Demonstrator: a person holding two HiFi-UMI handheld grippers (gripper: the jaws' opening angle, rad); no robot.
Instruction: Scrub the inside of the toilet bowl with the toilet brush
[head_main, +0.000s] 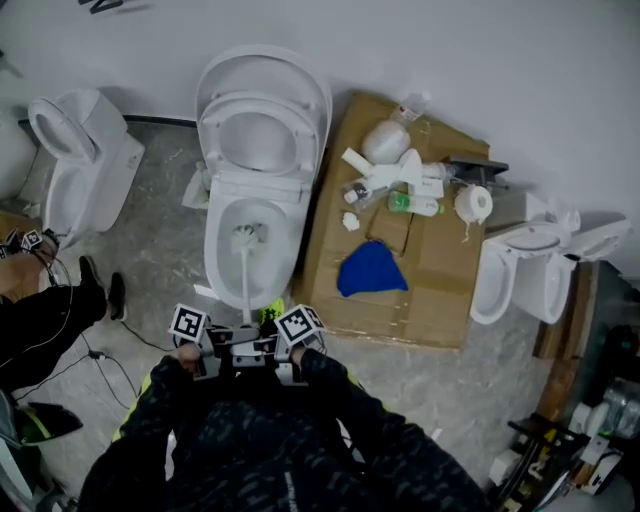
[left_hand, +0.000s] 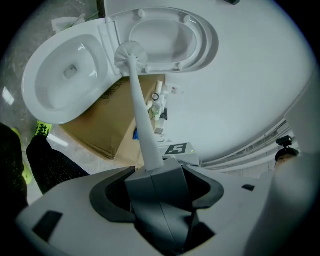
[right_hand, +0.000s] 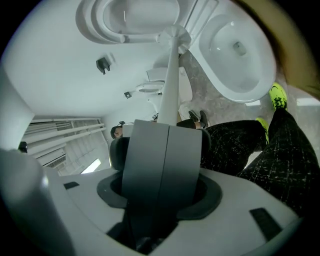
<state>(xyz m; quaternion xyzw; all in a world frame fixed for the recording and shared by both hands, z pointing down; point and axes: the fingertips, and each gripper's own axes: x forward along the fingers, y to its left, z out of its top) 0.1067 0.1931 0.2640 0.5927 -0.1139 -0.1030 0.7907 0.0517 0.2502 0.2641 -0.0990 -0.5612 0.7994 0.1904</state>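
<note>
three toilets stand along the white wall, and the middle toilet (head_main: 222, 262), with its seat and lid raised, is the mark for everything else. left of the middle toilet stands a second toilet (head_main: 80, 165), and well to its right a third toilet (head_main: 520, 275). just right of the middle toilet a flat sheet of cardboard (head_main: 430, 290) lies on the grey floor. on it, near the middle toilet's bowl, lies a crumpled blue cloth (head_main: 370, 270). farther right, toward the wall, are a cluster of white bottles (head_main: 395, 170) and a roll of paper (head_main: 473, 203).

the toilet brush (head_main: 245, 275) has its white bristle head down inside the middle toilet's bowl. whether it touches the porcelain cannot be told. its long white handle slants out over the front rim. in front of the middle toilet the left gripper (left_hand: 155, 167) and the right gripper (right_hand: 167, 125) sit side by side at the handle's near end. the left gripper's jaws are pressed together round the handle, which comes out between their tips. the right gripper's jaws are likewise closed tight, with the handle rising just past their tips.
</note>
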